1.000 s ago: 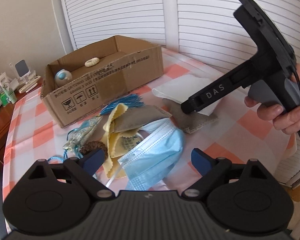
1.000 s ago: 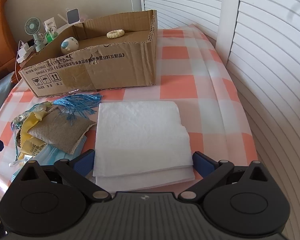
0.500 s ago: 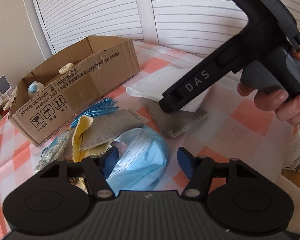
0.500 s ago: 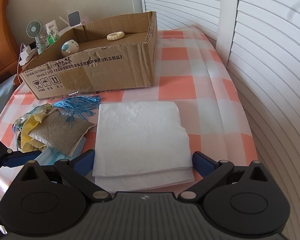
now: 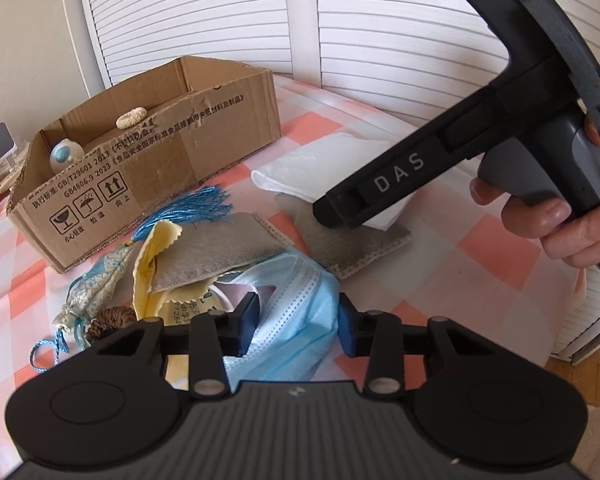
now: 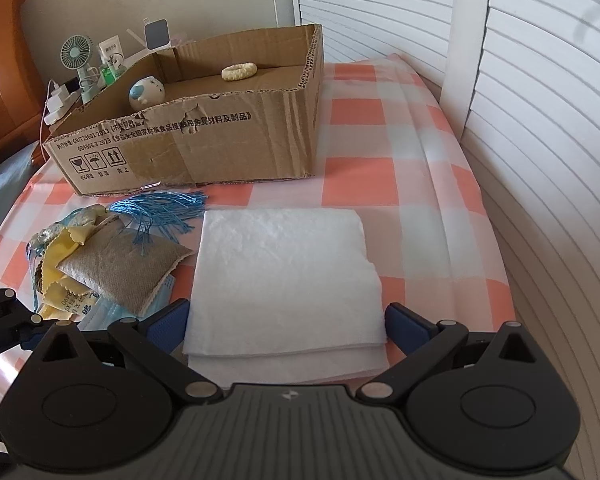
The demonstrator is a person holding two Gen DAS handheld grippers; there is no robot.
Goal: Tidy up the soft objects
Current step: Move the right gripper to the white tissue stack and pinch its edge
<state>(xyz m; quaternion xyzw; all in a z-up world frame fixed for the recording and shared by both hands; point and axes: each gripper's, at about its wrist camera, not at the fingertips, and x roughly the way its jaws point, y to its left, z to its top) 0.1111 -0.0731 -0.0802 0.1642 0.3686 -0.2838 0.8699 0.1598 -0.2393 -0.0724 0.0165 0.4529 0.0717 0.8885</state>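
Observation:
A heap of soft things lies on the checked cloth: a blue face mask, a grey sachet, a yellow cloth, a blue tassel and a patterned pouch. My left gripper has its jaws partly closed around the bunched mask, the pads touching its sides. A folded white cloth lies to the right. My right gripper is open, its fingers on either side of the cloth's near edge. It also shows in the left wrist view, above a second grey sachet.
An open cardboard box stands behind the heap, holding a small round toy and a cream ring. A fan and small items stand at the far left. White shutter doors run along the right side.
My left gripper has moved forward onto the face mask and its jaws have narrowed around it. The right gripper has stayed open at the white cloth.

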